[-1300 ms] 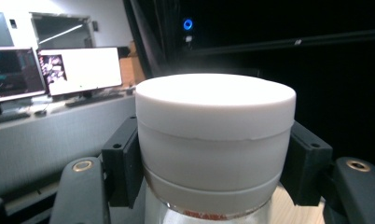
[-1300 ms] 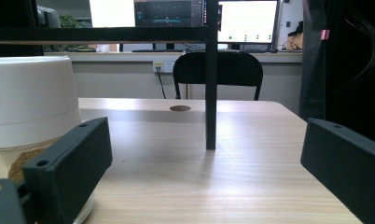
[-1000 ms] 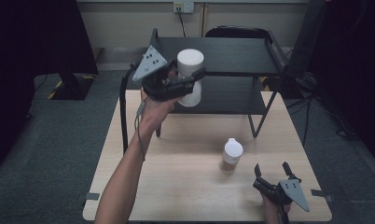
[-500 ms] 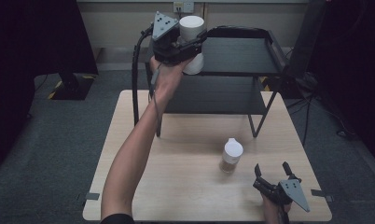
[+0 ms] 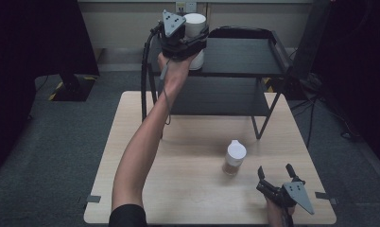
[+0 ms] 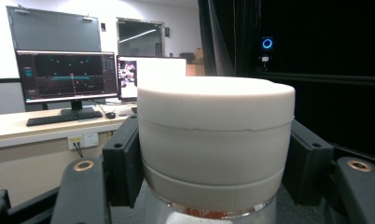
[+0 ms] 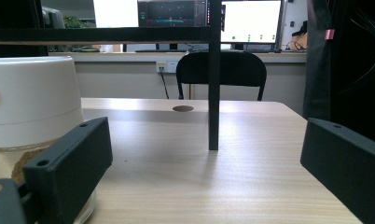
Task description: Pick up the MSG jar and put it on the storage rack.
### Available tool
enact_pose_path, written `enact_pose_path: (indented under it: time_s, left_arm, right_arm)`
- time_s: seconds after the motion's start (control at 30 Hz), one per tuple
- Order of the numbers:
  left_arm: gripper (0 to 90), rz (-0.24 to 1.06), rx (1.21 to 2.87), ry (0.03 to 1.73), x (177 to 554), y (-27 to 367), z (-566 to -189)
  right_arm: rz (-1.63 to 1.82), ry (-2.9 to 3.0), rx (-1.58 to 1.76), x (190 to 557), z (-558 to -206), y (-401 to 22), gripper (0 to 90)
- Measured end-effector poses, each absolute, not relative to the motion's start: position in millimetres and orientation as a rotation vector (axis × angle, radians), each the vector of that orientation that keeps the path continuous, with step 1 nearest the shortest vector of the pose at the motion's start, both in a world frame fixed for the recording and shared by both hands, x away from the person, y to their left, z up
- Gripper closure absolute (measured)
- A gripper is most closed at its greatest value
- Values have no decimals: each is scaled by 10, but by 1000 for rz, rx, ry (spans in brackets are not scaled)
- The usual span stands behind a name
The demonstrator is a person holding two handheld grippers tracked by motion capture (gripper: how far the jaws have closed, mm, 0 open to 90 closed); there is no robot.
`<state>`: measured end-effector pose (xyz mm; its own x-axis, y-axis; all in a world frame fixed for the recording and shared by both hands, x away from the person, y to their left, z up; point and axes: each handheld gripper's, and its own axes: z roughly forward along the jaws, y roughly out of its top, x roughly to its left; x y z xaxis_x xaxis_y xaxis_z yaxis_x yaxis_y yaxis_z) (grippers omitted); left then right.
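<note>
The white-lidded jar (image 5: 195,28) sits clamped by its lid between the jaws of my left hand-held gripper (image 5: 188,40), which I see raised at the left end of the black shelf rack (image 5: 245,56), with the jar's base just over or on the top shelf, I cannot tell which. Off to the right and much lower, a second jar (image 5: 235,157) stands on the tabletop (image 5: 178,189), just left of and beyond my right hand-held gripper (image 5: 275,174), whose jaws gape apart with nothing between them.
</note>
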<state>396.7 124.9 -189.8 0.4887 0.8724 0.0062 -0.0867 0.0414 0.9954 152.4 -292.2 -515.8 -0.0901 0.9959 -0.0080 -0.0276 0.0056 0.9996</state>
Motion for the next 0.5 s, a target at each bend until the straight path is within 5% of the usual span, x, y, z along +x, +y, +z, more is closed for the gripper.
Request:
enact_pose_path:
  time_s: [0.5]
  left_arm:
    - [341, 862, 1335, 793, 3943, 1232, -1868]
  right_arm:
    - [1280, 1256, 1141, 1524, -5158, -2916, 6]
